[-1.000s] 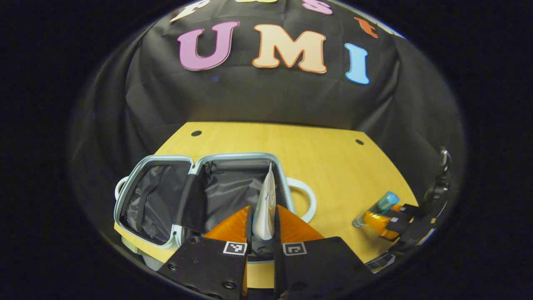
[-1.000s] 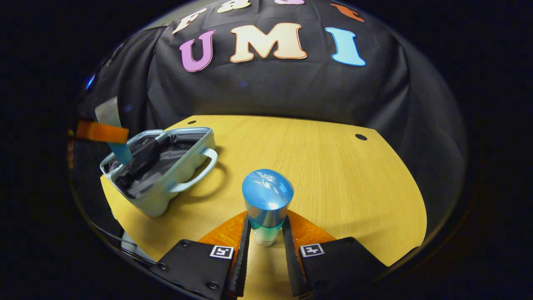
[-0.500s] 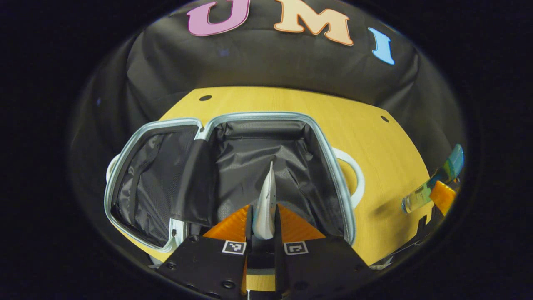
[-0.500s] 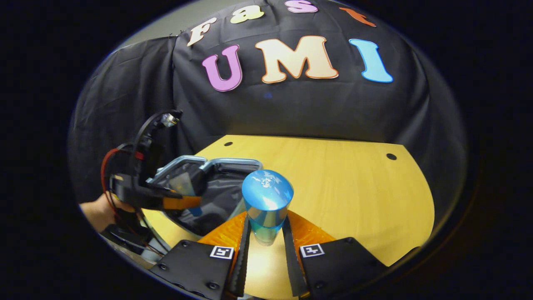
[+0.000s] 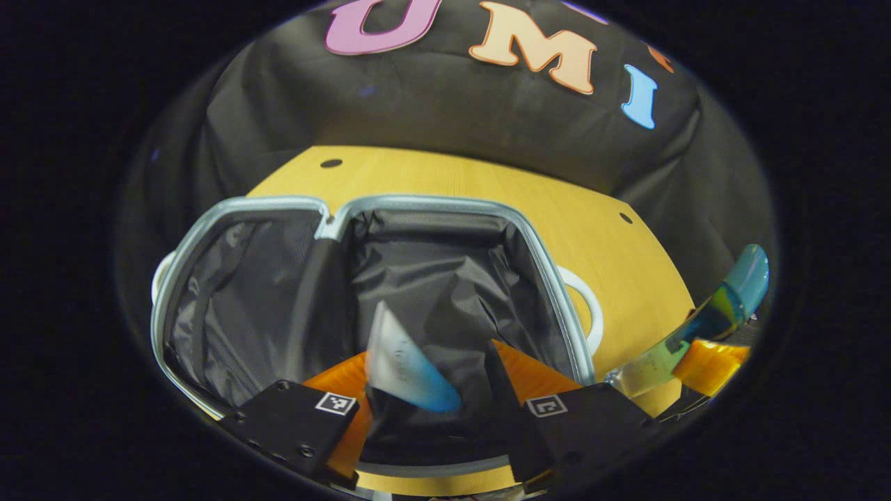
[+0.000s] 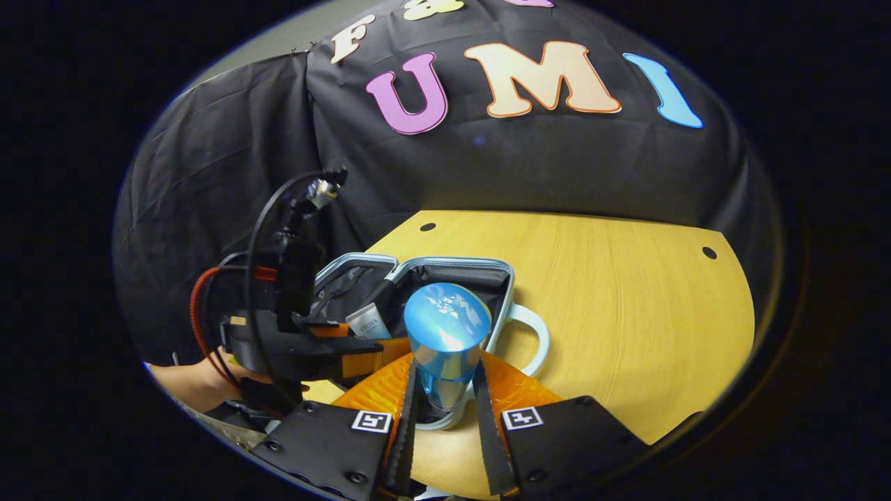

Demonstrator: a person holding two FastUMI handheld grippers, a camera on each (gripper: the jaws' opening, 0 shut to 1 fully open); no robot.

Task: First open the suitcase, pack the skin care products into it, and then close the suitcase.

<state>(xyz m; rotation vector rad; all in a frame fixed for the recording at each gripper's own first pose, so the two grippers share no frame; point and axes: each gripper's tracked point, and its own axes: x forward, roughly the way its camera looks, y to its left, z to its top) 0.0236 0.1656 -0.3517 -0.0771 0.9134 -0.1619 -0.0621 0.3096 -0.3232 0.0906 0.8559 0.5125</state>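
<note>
Suitcase (image 5: 445, 206) open; tube (image 5: 400, 362) inside, between parted left gripper (image 5: 426, 390) fingers.

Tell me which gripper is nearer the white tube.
Left. The left gripper is open right around the white tube over the suitcase; the right gripper is off to the side, holding the blue-capped bottle.

Left gripper (image 5: 424, 390) jaws spread wide; right gripper (image 6: 440, 410) jaws clamped.

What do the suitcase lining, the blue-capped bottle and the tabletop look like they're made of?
Suitcase lining: thin dark synthetic fabric, probably nylon; it creases and has a slight sheen.
Blue-capped bottle: glossy cap with bright highlights, likely plastic; the see-through body could be plastic or glass.
Tabletop: pale wood look with fine straight grain, possibly laminate.
</note>
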